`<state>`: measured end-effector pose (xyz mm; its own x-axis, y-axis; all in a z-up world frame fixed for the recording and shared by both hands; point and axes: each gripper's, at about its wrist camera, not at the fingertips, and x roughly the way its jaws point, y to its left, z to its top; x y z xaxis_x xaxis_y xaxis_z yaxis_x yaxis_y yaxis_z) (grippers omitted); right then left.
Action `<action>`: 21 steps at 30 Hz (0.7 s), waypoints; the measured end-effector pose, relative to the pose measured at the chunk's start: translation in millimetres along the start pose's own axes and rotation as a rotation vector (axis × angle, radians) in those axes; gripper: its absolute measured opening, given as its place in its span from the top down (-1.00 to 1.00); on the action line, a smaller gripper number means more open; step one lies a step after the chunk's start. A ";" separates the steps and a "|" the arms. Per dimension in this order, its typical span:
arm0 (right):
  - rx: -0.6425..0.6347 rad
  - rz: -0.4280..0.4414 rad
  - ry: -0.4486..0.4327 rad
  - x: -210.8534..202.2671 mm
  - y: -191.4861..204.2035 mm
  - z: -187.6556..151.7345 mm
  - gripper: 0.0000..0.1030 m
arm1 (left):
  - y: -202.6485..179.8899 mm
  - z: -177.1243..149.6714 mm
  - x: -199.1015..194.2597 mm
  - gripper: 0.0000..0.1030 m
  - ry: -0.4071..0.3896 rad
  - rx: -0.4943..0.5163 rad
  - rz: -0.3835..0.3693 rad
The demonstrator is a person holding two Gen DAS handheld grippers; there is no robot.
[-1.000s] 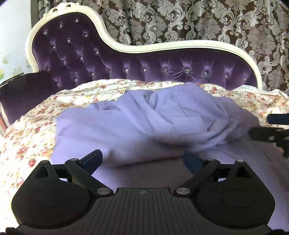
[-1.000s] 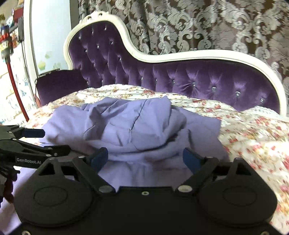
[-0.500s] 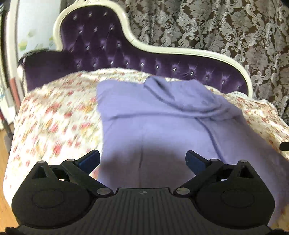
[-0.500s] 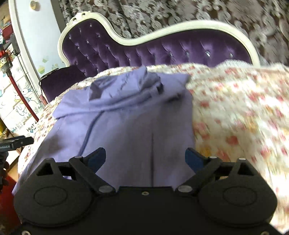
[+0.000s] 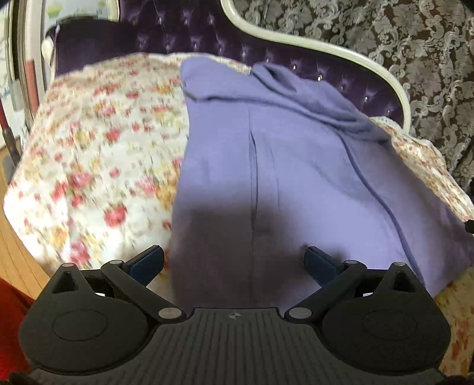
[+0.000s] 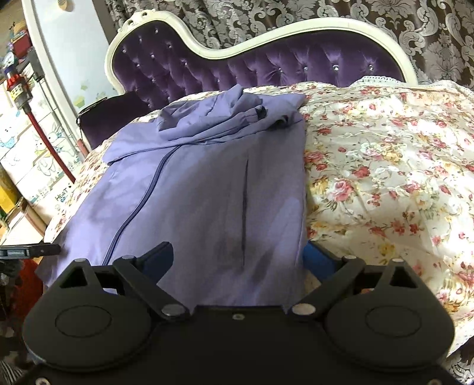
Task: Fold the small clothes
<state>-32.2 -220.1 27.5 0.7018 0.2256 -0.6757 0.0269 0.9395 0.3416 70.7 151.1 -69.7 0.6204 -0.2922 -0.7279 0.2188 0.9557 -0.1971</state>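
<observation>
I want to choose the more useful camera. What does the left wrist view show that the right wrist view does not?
Only the left wrist view: wooden floor beside the bed and the garment's left edge, blurred. Only the right wrist view: stacked boxes, the left gripper's tip, and a wide sharp stretch of floral bedspread. Both: the purple garment spread flat, its zipper, the purple tufted headboard, and open fingers over the hem.

Home bedroom: tufted purple headboard point(image 6: 266, 68), floral bedspread point(image 6: 385, 177) (damask curtains point(image 6: 385, 11) behind).
</observation>
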 end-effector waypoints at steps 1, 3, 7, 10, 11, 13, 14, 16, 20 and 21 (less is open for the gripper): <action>0.001 0.002 0.001 1.1 0.2 -1.1 -0.89 | 0.5 -1.9 4.1 -0.99 0.012 -0.011 -0.005; 0.010 0.009 0.002 4.2 0.4 -0.5 -0.89 | 2.7 -4.2 10.4 -0.99 0.026 -0.044 -0.026; 0.054 0.044 0.007 12.2 -3.1 0.1 -0.91 | 3.7 -5.3 18.3 -0.99 0.033 -0.072 -0.052; 0.067 0.052 0.018 20.8 -3.3 1.5 -0.91 | 4.8 -5.0 18.4 -0.99 0.033 -0.058 -0.052; 0.064 0.053 0.023 24.2 -2.7 2.1 -0.91 | 5.4 -5.1 18.0 -0.99 0.034 -0.059 -0.055; 0.048 0.049 0.031 31.2 1.1 2.4 -0.94 | 6.2 -4.6 17.8 -0.99 0.037 -0.055 -0.058; 0.028 0.043 0.034 34.4 4.4 2.8 -0.97 | 6.0 -4.7 18.1 -0.99 0.037 -0.052 -0.057; -0.008 0.029 0.046 39.0 9.2 3.0 -1.00 | 4.8 -5.1 18.0 -0.99 0.036 -0.047 -0.055; -0.029 0.018 0.055 35.7 11.5 1.0 -0.83 | 4.7 -6.2 16.2 -0.92 0.048 -0.058 -0.082; -0.021 0.010 0.051 33.6 10.1 1.2 -0.65 | 3.6 -7.5 14.4 -0.89 0.048 -0.053 -0.080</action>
<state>-7.5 -203.3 9.1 0.6645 0.2477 -0.7050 0.0048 0.9420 0.3355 74.8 150.6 -85.8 0.5656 -0.3671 -0.7385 0.2252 0.9302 -0.2899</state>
